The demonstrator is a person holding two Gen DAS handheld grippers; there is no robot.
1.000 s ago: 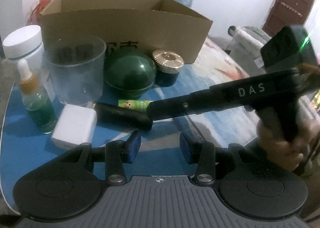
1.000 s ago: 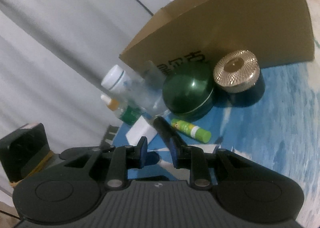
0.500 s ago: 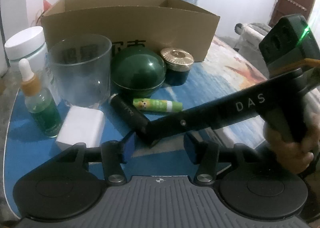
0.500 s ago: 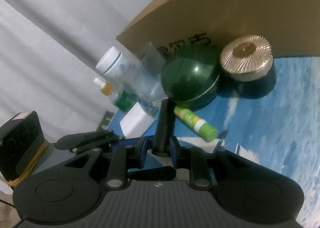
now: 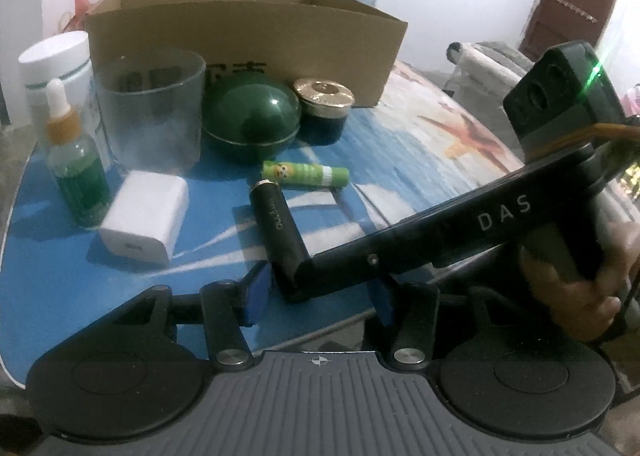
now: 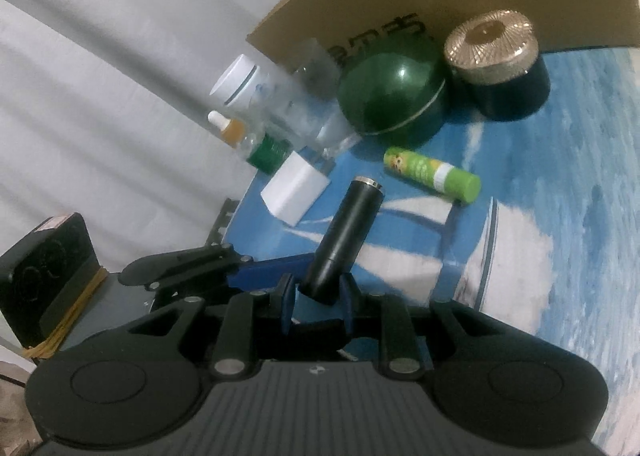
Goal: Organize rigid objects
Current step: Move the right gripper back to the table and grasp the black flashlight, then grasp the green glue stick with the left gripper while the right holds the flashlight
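A black tube [image 6: 348,232] with a silver end lies pointing at the group of items, and my right gripper [image 6: 318,288] is shut on its near end. In the left wrist view the same black tube [image 5: 276,223] runs back to the right gripper [image 5: 296,284], which reaches in from the right. My left gripper [image 5: 318,294] is open just in front of it, with its blue pads [image 5: 254,292] on either side of the tube's held end and not touching it. A green glue stick [image 5: 306,174] lies just beyond the tube.
An open cardboard box [image 5: 240,27] stands at the back. In front of it are a green dome jar [image 5: 250,117], a gold-lidded jar [image 5: 324,99], a clear cup [image 5: 150,111], a dropper bottle [image 5: 74,159], a white-lidded jar [image 5: 56,63] and a white charger cube [image 5: 144,221].
The right gripper has closed on the black tube and drawn it away from the glue stick toward the near edge, turning it lengthwise. The left jaws stand wider than a second ago.
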